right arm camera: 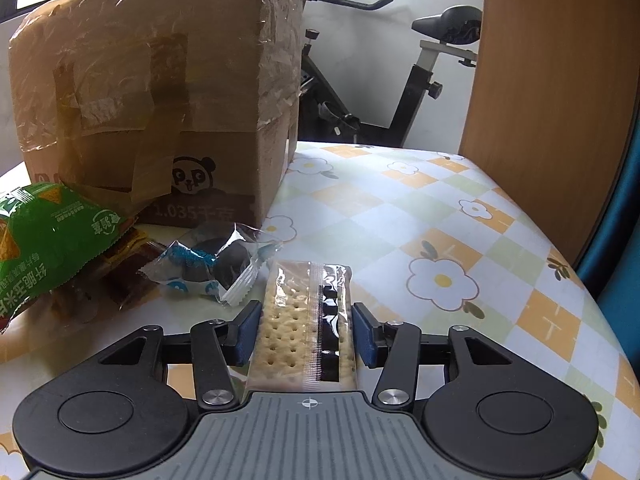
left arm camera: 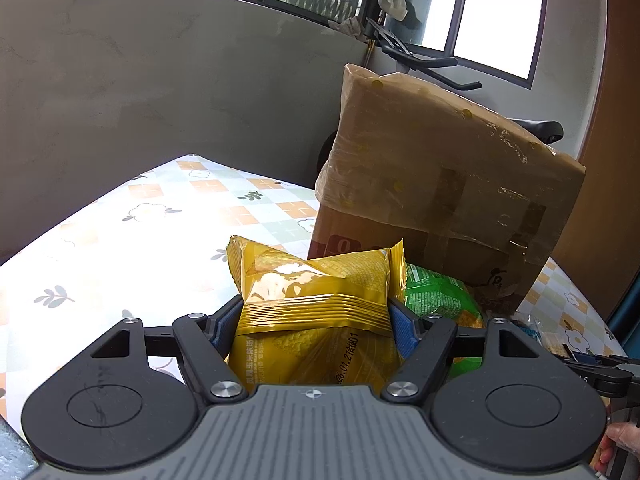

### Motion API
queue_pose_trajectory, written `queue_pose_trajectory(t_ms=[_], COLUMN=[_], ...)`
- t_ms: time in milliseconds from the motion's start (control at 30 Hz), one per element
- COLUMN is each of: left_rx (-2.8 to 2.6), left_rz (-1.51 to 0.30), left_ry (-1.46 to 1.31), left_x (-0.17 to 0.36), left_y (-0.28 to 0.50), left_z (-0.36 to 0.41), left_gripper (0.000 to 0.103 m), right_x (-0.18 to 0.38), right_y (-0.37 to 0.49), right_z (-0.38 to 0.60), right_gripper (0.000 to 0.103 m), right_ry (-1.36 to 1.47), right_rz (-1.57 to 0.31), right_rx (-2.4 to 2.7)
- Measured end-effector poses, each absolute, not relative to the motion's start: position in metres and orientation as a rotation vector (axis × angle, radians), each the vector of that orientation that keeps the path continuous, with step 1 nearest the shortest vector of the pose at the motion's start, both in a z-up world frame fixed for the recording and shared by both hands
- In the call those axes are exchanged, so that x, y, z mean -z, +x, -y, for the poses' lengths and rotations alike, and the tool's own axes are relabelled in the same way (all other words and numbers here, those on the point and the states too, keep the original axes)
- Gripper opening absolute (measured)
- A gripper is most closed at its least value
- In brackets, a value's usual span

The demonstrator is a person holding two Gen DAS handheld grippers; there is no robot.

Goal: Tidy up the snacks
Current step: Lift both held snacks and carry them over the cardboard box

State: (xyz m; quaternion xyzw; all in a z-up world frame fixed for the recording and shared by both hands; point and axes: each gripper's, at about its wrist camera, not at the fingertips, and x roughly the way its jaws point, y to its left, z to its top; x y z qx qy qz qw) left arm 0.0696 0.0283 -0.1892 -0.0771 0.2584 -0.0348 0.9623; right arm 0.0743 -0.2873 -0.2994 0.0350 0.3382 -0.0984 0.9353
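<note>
- Left gripper (left arm camera: 316,322): fingers (left arm camera: 402,330) pinch the yellow snack packet (left arm camera: 316,300) at its crimped middle; the packet's long axis runs straight out along the fingers, its far end raised above the table (left arm camera: 160,216).
- Right gripper (right arm camera: 305,330): fingers (right arm camera: 244,332) clamp the cracker pack (right arm camera: 296,320) by its long edges — its long axis points away from the hand.
- Cardboard box (right arm camera: 160,92): stands ahead-left of the right gripper, nearer that hand, toward the table's far edge.
- Green bag (right arm camera: 44,232) and wrapped dark sweets (right arm camera: 212,264) lie at the box's foot.
</note>
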Motion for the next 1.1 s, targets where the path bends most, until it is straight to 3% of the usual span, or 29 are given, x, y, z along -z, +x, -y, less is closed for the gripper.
queue_pose_trajectory(t_ms=[667,1100], left_rx=[0.060,0.232], left_rz=[-0.470,-0.291], left_ry=[-0.152,-0.167], left_x=[0.166,0.068], left_y=[0.076,0.117], left_z=[-0.039,-0.026], left_gripper=[0.076,0.076], right_x=[0.282,0.131], right_y=[0.061,0.088], right_z=[0.313,0.326], right_gripper=[0.043,0.043], right_ry=[0.226,0.184], right_rz=[-0.634,-0.287], right_rx=[0.188,0.047])
